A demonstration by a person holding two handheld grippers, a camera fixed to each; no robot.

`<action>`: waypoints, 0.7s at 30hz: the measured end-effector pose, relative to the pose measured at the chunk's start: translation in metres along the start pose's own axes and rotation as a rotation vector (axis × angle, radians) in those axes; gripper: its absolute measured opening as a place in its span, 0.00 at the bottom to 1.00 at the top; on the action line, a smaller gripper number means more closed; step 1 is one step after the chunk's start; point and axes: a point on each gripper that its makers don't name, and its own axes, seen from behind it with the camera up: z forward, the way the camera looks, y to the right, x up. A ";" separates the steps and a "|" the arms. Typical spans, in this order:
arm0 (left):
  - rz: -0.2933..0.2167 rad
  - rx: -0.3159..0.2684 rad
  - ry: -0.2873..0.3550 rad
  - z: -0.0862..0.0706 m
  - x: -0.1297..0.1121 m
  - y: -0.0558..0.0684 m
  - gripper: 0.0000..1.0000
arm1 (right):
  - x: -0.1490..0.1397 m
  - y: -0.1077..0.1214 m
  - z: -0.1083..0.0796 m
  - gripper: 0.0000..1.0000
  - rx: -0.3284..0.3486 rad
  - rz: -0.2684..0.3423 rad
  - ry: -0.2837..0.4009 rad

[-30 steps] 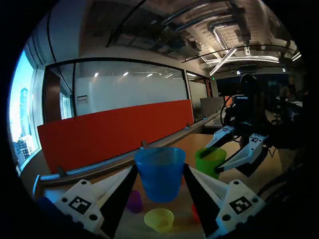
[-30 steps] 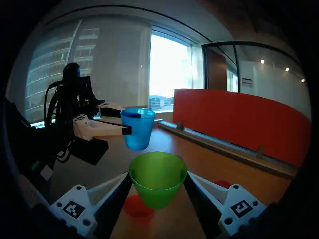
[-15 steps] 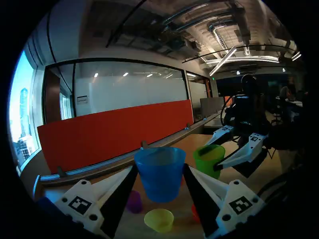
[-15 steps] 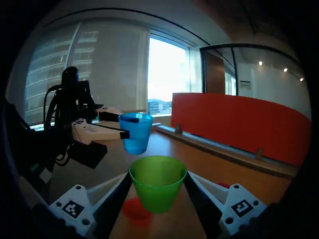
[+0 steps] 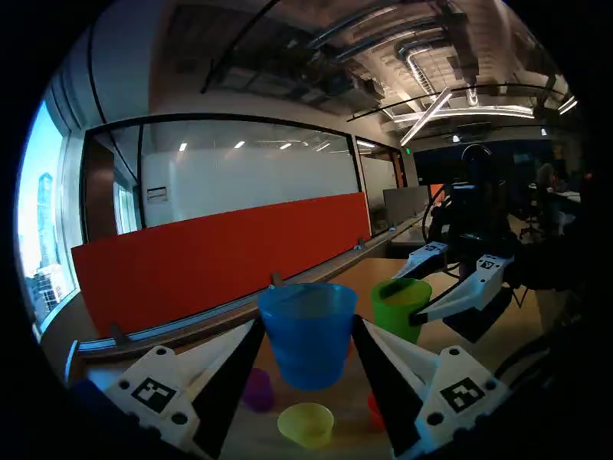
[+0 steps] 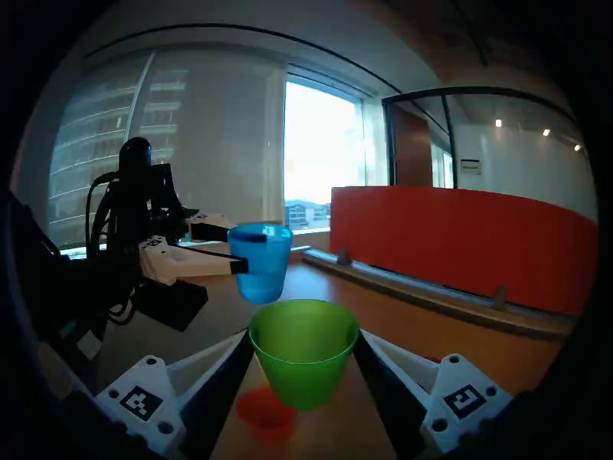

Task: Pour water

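Wooden table (image 6: 406, 322): two cups held above it before pouring.
Left hand-held gripper (image 5: 306, 326) grips blue cup (image 5: 306, 345), right hand-held gripper (image 6: 304, 341) grips green cup (image 6: 304, 368); both upright, presumably against spilling.

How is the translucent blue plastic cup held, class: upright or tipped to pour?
Upright: the translucent blue plastic cup has its open rim level on top, held between the fingers of the left gripper.

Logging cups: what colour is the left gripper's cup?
It's a blue cup; best in left gripper view.
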 end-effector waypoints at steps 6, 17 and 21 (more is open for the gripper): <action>0.027 -0.002 -0.001 -0.001 0.002 0.001 0.83 | -0.002 -0.003 0.001 0.92 0.014 -0.012 -0.011; 0.119 -0.002 -0.013 -0.003 0.009 0.005 0.83 | -0.008 -0.017 0.003 0.91 0.063 -0.024 -0.036; 0.163 -0.007 -0.021 -0.002 0.011 0.008 0.83 | -0.011 -0.019 0.005 0.91 0.072 -0.032 -0.044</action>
